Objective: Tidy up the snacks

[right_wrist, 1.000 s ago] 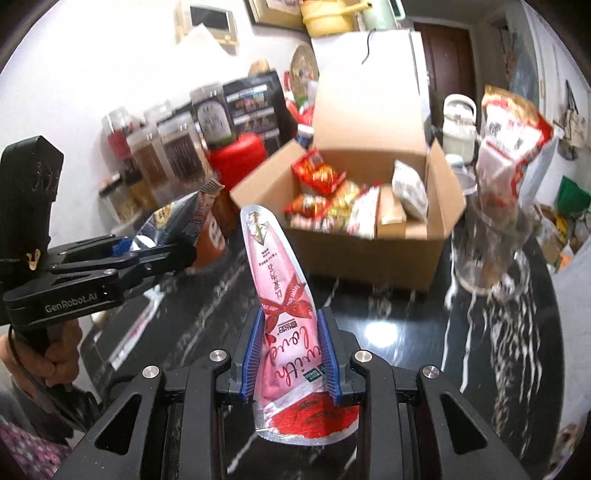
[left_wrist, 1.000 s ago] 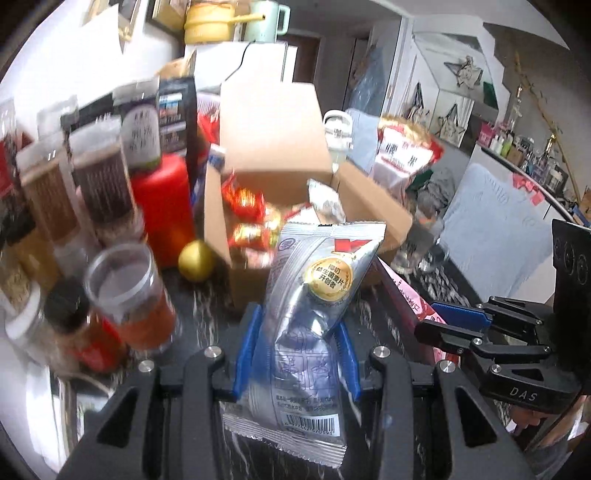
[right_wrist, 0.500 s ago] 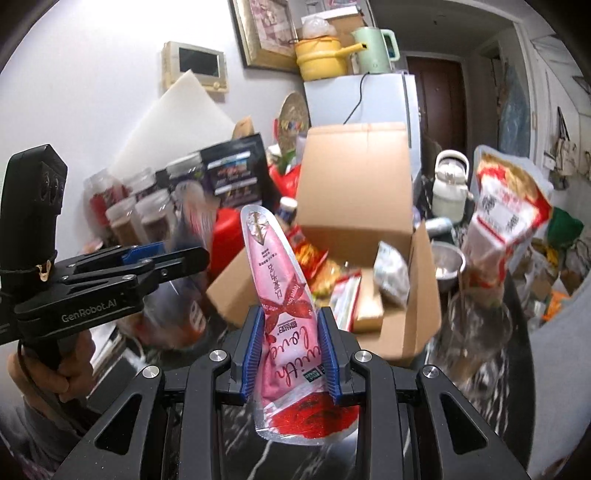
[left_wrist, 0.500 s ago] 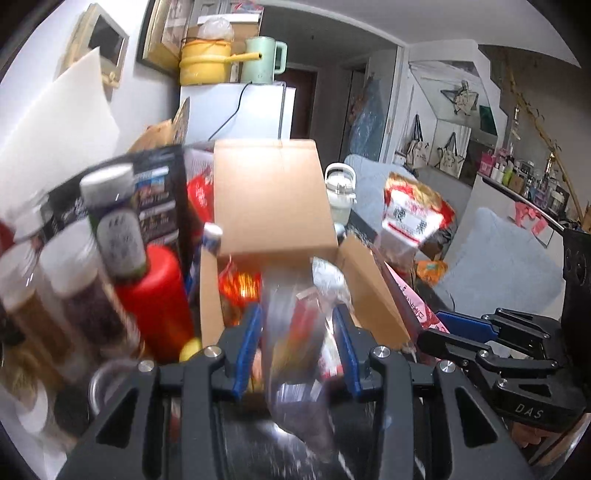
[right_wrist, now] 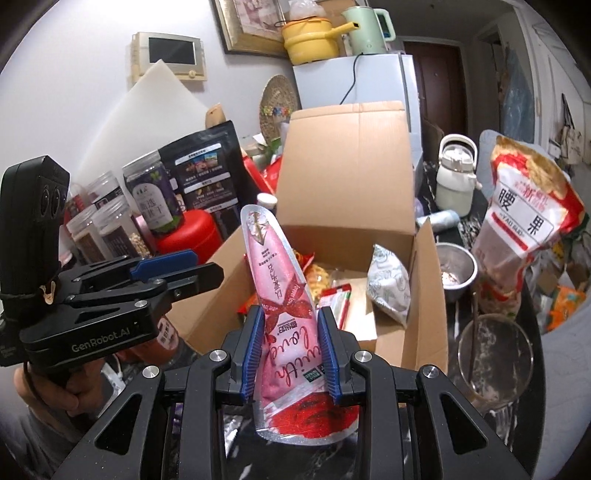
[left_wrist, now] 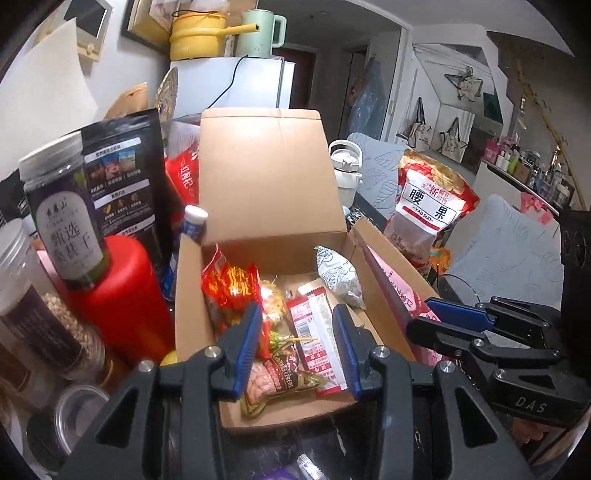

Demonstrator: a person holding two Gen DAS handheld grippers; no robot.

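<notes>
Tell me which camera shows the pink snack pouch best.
The right wrist view: the pink pouch stands full length, clamped in the right gripper. The left wrist view shows only a strip of it, beside the box.

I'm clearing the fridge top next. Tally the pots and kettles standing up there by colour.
yellow pot: 1
pale green kettle: 1
Total: 2
</notes>
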